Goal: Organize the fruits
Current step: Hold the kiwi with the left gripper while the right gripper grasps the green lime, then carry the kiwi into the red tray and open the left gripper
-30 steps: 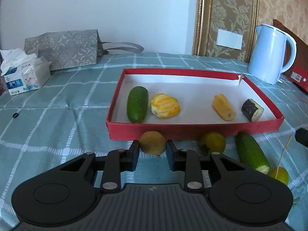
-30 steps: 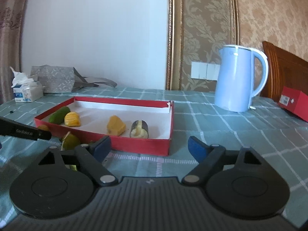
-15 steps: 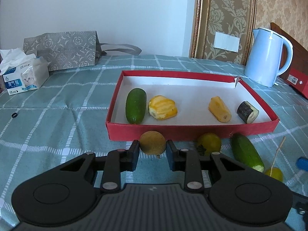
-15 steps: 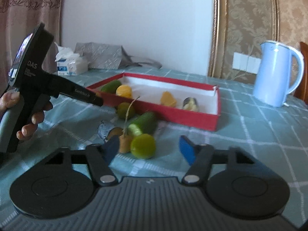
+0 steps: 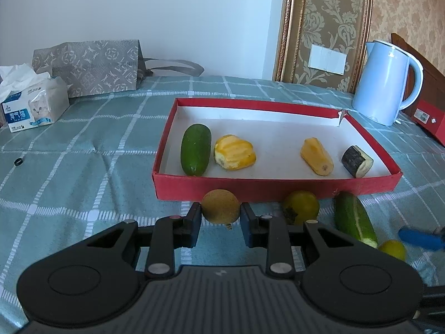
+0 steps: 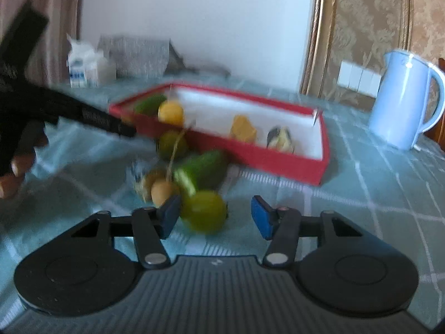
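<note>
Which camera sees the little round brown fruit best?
The left wrist view: the brown fruit sits sharp and close, clamped in the left gripper. In the blurry right wrist view it is hidden behind the left gripper's black arm.

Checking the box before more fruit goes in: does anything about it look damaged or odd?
Yes. The red cardboard box has a split far right corner: the walls gape apart there, and a torn white flap sticks up. Otherwise the rim looks intact.

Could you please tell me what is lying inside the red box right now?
Inside the red box lie a green cucumber, two peeled yellow pieces and a dark-skinned cut chunk. The near wall hides the floor strip behind it.
</note>
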{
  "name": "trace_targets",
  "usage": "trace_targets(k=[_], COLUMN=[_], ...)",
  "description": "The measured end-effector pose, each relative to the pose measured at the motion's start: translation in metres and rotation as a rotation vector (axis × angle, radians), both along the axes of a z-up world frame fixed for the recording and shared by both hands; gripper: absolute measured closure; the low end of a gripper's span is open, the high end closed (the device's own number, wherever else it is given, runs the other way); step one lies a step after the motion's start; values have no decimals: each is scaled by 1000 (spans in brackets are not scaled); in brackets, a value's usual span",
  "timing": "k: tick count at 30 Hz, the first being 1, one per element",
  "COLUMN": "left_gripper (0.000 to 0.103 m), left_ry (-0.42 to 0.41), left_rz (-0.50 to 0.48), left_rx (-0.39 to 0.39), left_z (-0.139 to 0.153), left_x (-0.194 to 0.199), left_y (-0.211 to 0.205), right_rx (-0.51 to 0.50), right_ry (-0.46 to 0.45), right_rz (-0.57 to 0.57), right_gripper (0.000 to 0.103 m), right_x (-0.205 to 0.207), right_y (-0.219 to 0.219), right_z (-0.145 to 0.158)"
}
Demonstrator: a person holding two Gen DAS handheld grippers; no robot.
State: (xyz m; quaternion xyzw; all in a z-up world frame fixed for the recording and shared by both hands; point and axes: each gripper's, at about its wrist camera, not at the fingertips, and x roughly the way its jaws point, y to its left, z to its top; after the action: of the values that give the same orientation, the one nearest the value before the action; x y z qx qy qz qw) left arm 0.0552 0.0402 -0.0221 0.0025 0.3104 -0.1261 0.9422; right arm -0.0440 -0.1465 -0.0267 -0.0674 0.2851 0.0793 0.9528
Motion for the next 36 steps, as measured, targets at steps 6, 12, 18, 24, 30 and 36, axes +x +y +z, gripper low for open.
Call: trace_targets(k=[6,12,18,24,30,36], left_gripper=[74,74,74,74,74,74], left_ry=[13,11,14,8,5,-15], left_rz=[0,-6,9,34,72,99], left_rx=[-19,-25,-15,-3,-7,0], left_z=[0,0,0,0,1,7], left_x=[2,1,1,1,5,6], left_y=[2,3,3,4,9,10], right_rx=[52,20,57,29,48,51], right_ry=[17,-58,4,-8,-2,8], right_rz=[-7,-129,-200,-191,-190,-188], right_gripper=[71,71,71,71,71,71], right_x=[1,4,26,29,29,30], right_y=[-7,-17,-38,-35,-38,-38], right_z=[-2,2,-4,-5,-6,-7])
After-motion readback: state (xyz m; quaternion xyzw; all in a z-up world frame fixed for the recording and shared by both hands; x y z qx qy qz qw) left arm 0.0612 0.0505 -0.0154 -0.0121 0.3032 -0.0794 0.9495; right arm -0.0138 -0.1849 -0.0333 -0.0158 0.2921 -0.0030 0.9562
